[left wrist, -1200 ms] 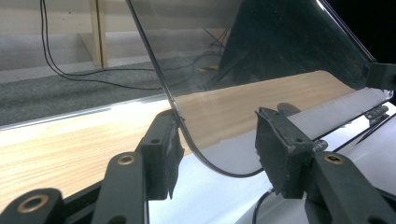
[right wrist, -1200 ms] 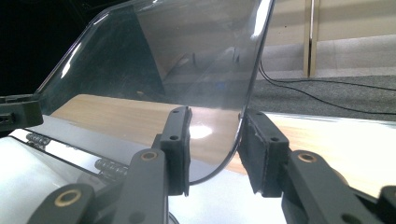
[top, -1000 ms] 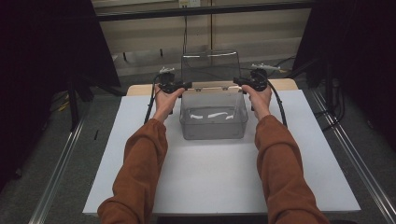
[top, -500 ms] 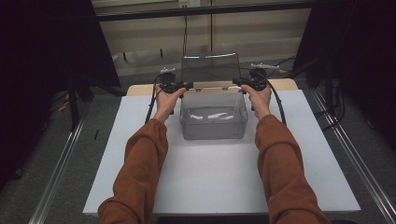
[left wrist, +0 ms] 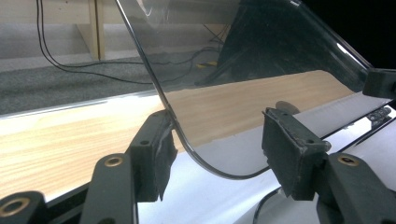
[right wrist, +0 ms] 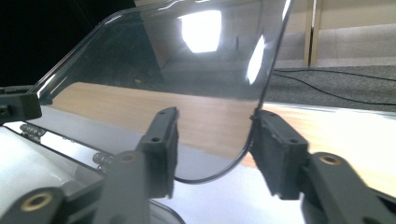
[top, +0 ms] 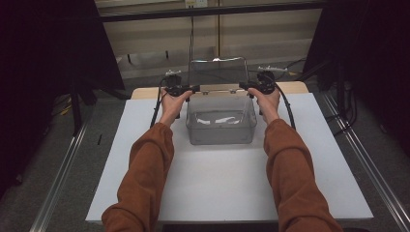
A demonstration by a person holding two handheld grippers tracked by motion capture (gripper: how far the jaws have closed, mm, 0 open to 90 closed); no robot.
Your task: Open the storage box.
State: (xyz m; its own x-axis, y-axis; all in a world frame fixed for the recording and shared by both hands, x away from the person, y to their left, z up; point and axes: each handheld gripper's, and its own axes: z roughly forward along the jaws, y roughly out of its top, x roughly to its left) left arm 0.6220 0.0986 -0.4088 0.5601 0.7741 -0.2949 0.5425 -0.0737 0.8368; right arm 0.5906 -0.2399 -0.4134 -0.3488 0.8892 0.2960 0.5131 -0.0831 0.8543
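A clear plastic box (top: 221,129) stands on the white table top (top: 217,193), and its hinged clear lid (top: 217,72) is raised upright at the far rim. My left gripper (top: 194,89) is at the lid's lower left corner and my right gripper (top: 243,87) at its lower right corner. In the left gripper view the jaws of the left gripper (left wrist: 219,140) stand open around the lid's (left wrist: 243,56) rounded corner, one pad touching its edge. In the right gripper view the right gripper (right wrist: 219,137) is open the same way around the lid (right wrist: 187,70).
A wooden strip (top: 145,93) borders the far side of the white top. Cables (top: 157,104) trail from both grippers along the box's sides. Metal rails (top: 63,174) run along the floor on both sides, with dark curtains beyond.
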